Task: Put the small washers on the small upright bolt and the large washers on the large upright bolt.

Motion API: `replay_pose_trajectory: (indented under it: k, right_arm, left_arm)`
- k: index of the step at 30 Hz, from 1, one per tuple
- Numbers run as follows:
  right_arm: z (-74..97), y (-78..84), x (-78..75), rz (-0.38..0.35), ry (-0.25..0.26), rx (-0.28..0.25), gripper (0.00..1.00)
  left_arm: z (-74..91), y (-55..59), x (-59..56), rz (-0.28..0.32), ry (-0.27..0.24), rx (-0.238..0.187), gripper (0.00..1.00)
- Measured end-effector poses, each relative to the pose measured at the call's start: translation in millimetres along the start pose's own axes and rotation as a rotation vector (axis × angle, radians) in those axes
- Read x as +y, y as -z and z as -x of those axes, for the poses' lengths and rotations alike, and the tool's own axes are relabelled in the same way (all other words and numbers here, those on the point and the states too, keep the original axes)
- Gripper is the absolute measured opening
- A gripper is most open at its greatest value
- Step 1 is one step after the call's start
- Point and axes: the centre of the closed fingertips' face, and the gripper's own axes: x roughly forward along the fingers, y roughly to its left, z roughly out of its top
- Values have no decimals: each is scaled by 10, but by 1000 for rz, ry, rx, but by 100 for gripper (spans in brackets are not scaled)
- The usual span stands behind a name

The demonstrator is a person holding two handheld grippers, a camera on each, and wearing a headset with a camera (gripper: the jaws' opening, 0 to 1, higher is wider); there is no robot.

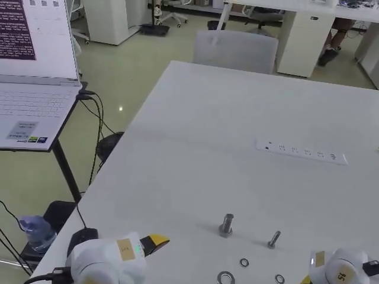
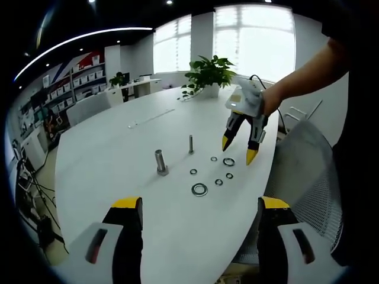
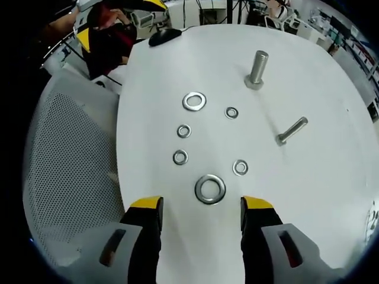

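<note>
Large bolt [image 3: 256,69] stands upright, head down, on the white table [image 1: 195,148], with the small bolt [image 3: 291,131] upright just beside it. On the person's side of the large bolt, the near large washer [image 3: 194,101], four small washers [image 3: 184,131] and the far large washer [image 3: 210,189] all lie flat on the table, none on either bolt. The far large washer is the one farthest from the large bolt. Right gripper [image 3: 202,205] hangs above that washer, fingers spread and holding nothing, with the washer just ahead of the gap. Left gripper [image 2: 200,204] is above the table edge, well apart from the large bolt, fingers spread wide and empty. Beyond the large bolt a power strip [image 1: 301,152] lies on the table and a chair [image 1: 235,50] stands at the far edge. Laptop [image 1: 32,89] sits on a stand off the table, well apart from the large bolt.
</note>
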Motion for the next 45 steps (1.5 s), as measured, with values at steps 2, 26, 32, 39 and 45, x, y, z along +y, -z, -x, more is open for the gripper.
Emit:
replay_pose_trajectory:
  k: [2,26,32,39,45]
  right_arm:
    - [-7,-4,-3,3,0,3,55]
    - [-66,62,5,16,-5,47,52]
    - [-85,84,19,13,-11,51,52]
    - [-85,81,11,10,-9,47,51]
    - [-94,99,-12,50,18,62,47]
  left_arm:
    - [3,-2,6,1,0,-1,79]
    - [0,45,40,10,-1,8,76]
    - [6,47,48,16,-3,7,76]
    - [15,56,49,18,-2,9,75]
    - [11,62,33,17,3,11,75]
